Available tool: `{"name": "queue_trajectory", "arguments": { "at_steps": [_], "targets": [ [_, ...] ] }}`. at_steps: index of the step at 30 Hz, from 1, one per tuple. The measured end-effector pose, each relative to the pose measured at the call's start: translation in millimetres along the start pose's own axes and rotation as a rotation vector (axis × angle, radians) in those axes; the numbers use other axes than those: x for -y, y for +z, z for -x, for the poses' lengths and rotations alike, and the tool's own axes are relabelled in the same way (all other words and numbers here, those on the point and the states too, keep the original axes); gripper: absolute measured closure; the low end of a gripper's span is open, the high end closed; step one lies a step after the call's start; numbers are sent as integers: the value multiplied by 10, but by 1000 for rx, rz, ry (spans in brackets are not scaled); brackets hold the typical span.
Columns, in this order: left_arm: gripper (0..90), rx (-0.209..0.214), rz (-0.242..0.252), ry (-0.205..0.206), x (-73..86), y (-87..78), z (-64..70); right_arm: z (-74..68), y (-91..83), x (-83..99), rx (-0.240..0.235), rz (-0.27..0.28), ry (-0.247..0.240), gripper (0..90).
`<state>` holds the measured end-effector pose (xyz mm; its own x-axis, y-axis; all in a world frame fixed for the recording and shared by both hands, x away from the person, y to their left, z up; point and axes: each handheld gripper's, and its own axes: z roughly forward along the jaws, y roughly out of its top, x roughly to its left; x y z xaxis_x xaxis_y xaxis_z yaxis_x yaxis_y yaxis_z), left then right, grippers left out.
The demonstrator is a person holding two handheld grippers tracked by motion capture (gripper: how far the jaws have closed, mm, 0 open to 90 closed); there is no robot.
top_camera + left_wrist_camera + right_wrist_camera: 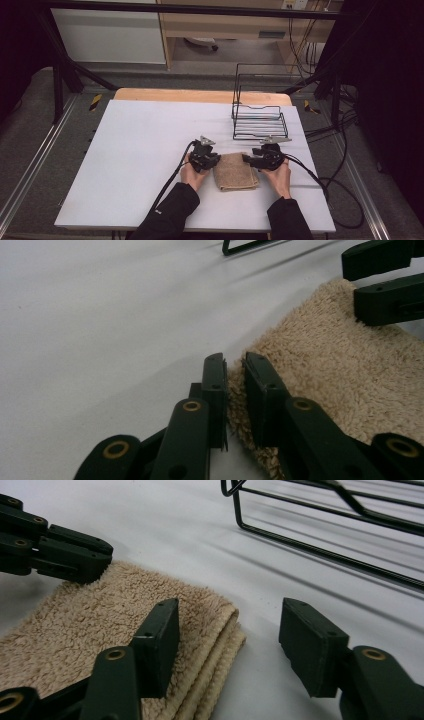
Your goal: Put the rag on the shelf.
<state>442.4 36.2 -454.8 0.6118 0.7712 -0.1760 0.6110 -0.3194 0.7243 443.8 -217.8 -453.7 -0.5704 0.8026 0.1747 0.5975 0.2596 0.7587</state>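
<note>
My left hand-held gripper (234,390) has its jaws pinched on the near left edge of the folded tan towel (235,171), a tuft of pile caught between them, while my right hand-held gripper (227,645) stands spread wide, one jaw over the towel's right folded edge and the other over bare tabletop (140,150). The towel lies flat between my two hands near the front of the white tabletop. Just beyond it stands a black wire rack (260,122) near the far right corner.
</note>
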Motion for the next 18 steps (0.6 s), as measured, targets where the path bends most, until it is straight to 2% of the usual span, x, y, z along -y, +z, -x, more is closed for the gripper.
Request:
{"name": "queue_trajectory", "arguments": {
  "at_steps": [5,7,12,18],
  "targets": [
    [789,3,2,5,3,-1,-4,-18,47,3,-10,-24,13,553],
    [789,5,2,7,3,-1,-6,-24,40,0,-18,-36,35,601],
    [789,18,3,3,3,-1,-23,-39,39,0,-23,-43,66,644],
    [791,28,8,5,9,-6,-38,-56,31,6,-54,-54,91,769]
  ]
}}
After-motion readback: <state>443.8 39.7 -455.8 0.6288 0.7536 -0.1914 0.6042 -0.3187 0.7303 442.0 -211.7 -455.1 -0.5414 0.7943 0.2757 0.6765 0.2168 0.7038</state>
